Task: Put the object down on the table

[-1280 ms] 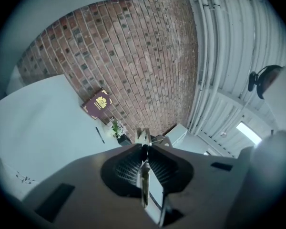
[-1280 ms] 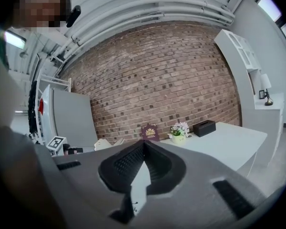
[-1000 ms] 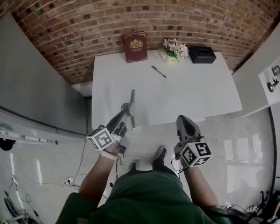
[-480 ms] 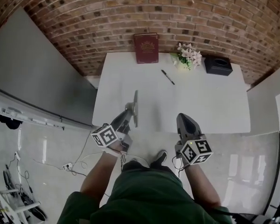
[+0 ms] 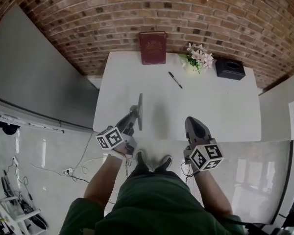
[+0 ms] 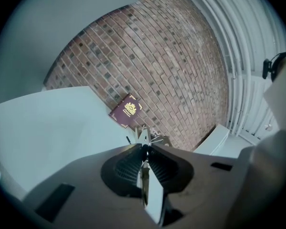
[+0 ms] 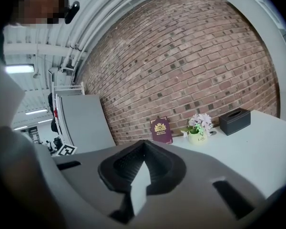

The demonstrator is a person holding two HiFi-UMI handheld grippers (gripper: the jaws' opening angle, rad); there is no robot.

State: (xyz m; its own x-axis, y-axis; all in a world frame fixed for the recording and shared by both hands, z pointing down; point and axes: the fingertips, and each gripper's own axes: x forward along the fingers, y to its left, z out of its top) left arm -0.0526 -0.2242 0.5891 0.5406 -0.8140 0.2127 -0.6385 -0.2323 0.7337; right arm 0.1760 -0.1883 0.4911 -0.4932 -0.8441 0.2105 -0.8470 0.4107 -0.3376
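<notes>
My left gripper [image 5: 133, 115] is shut on a thin flat grey object [image 5: 140, 106], held edge-on and upright over the front left part of the white table [image 5: 210, 111]. In the left gripper view the object [image 6: 144, 136] shows as a pale sliver pinched between the closed jaws of the left gripper [image 6: 143, 149]. My right gripper [image 5: 193, 123] hovers at the table's front edge, shut with nothing in it. In its own view the right gripper [image 7: 143, 144] has its jaws meeting, and nothing is between them.
Along the table's far edge, by the brick wall, stand a dark red book [image 5: 153, 47], a small pot of flowers [image 5: 198, 58] and a black tissue box [image 5: 230, 68]. A black pen [image 5: 175, 80] lies mid-table. A grey panel [image 5: 34, 77] leans at the left.
The person has stepped closer, so both grippers now sit over the table's front edge. The left gripper still holds the flat object upright. The right gripper stays shut.
</notes>
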